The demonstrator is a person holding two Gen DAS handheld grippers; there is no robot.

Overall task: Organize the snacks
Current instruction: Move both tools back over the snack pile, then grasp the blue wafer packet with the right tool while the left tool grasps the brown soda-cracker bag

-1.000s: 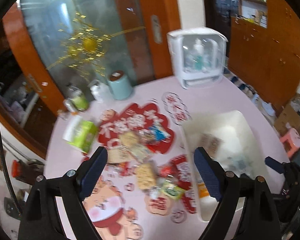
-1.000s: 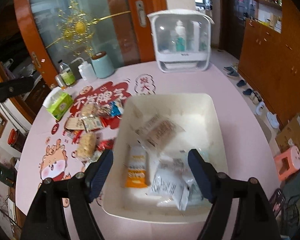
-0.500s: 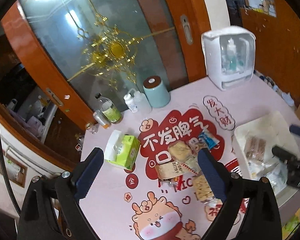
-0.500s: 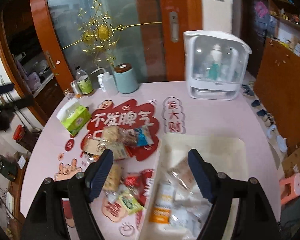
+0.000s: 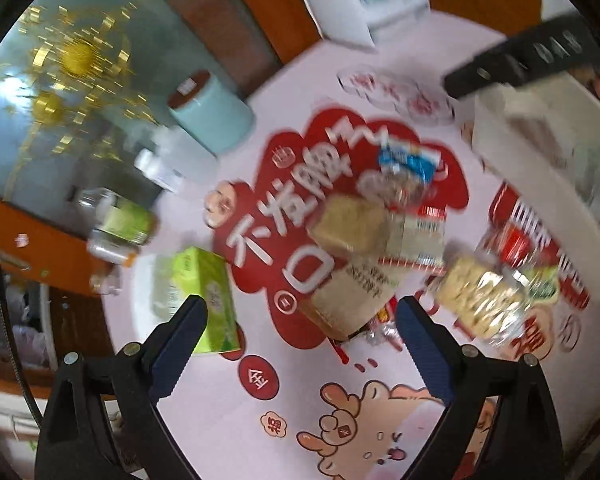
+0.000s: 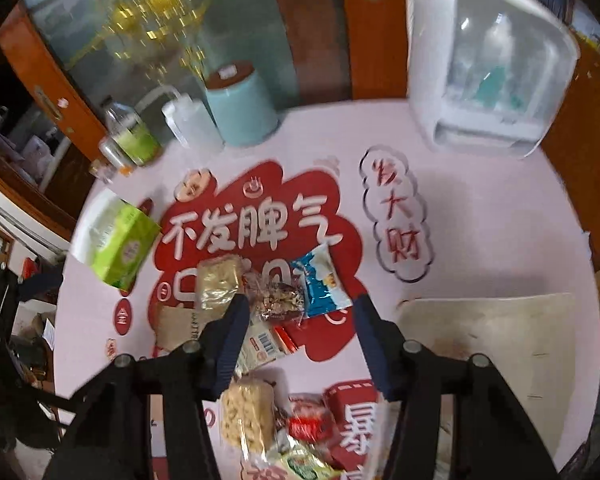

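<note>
Setting: pink tabletop [image 6: 480, 216] with red cartoon stickers and Chinese lettering stood in front of an orange-framed glass door with a gold ornament; both views were motion-blurred.
Back row: a pale blue canister [image 6: 240, 110] with a brown lid stood near the door, just beside a white squeeze bottle [image 6: 192, 124] and a green-labelled bottle [image 6: 134, 136].
Storage box: a white cabinet with a clear front [image 6: 488, 60] stood at the far right of the tabletop, bottles dimly visible inside.
Tissue pack: a green tissue pack [image 6: 118, 246] lay at the left edge, apart from the snacks.
Snack pile: a blue-and-white packet [image 6: 322, 284], a clear packet of dark nuts [image 6: 280, 300], a pale rice cake [image 6: 218, 280] and a barcoded packet [image 6: 262, 342] lay clustered on the big red sticker, touching or overlapping.
Nearer snacks: a yellow puffed-cracker pack [image 6: 246, 416] and a red wrapped item [image 6: 310, 426] lay close to the right camera.
Bin: a white bin [image 6: 496, 324] sat on the right side of the tabletop, beside the pile; its contents could not be made out.
Left hand-held gripper [image 5: 300, 344]: jaws spread wide, holding nothing, poised above the tan packet [image 5: 352, 292] at the near edge of the pile.
Right hand-held gripper [image 6: 298, 344]: jaws wide apart and empty, above the barcoded packet, with the nuts and the blue packet just ahead.
Cross view: the left camera caught a dark bar [image 5: 520, 62] of the other tool at upper right, over the bin.
</note>
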